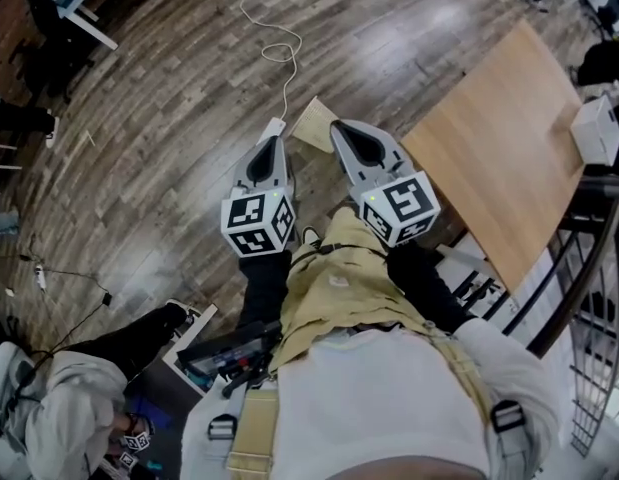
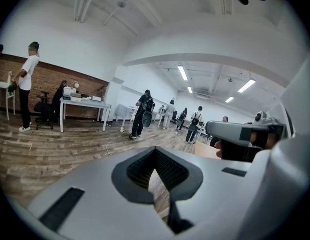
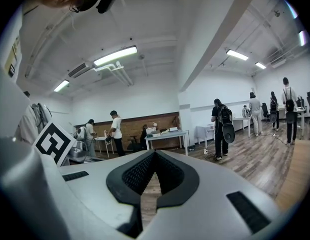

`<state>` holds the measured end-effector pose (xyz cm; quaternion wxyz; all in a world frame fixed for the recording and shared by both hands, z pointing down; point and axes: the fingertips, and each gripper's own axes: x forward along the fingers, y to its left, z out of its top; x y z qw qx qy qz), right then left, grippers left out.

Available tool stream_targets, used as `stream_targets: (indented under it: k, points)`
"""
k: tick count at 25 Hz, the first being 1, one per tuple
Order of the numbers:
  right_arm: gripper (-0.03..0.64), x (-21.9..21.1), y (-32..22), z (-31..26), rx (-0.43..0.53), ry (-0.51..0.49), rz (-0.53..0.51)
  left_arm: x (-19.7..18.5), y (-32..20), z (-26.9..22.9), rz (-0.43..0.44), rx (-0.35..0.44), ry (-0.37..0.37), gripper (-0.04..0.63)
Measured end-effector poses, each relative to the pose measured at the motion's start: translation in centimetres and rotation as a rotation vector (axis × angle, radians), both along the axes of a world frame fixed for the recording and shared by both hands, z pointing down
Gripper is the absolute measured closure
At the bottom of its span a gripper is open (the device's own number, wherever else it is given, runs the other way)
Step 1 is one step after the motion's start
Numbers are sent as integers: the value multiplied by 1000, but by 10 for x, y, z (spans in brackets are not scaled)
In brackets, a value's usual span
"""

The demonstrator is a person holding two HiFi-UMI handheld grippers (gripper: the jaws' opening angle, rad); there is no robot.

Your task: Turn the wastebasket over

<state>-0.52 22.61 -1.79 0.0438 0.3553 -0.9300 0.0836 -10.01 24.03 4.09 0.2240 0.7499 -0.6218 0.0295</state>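
No wastebasket shows in any view. In the head view both grippers are held side by side above the wooden floor, in front of the person's body. My left gripper (image 1: 272,140) is shut with nothing between its fingers, and its own view shows the jaws (image 2: 156,151) meeting at the tip. My right gripper (image 1: 341,128) is also shut and empty, its jaws (image 3: 155,154) closed at the tip. The right gripper's body (image 2: 240,134) appears at the right of the left gripper view. The left gripper's marker cube (image 3: 53,143) appears at the left of the right gripper view.
A light wooden table (image 1: 499,148) stands at the right with a white box (image 1: 597,128) on its far end. A white cable (image 1: 279,53) and a flat tan sheet (image 1: 314,126) lie on the floor ahead. Another person (image 1: 49,408) is low at the bottom left. Several people (image 2: 143,113) stand farther off.
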Motion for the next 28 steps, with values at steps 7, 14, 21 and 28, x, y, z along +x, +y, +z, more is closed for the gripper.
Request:
stream_targets:
  k: [7,14,21,28]
  points:
    - [595,23,-43,30,-76,-2,32,-7,-24,26,-60,-67,-1,595]
    - [595,58,-146,38,-102,-33,56,-1,-111,29,-106,-100,-50,595]
    - [595,104,-238,50,-143,-38,70,38,-185,38,-85,-141,-80,595]
    - [595,91,-249,133,-299,50,12,39,-180,116,-74,-313,-57,595]
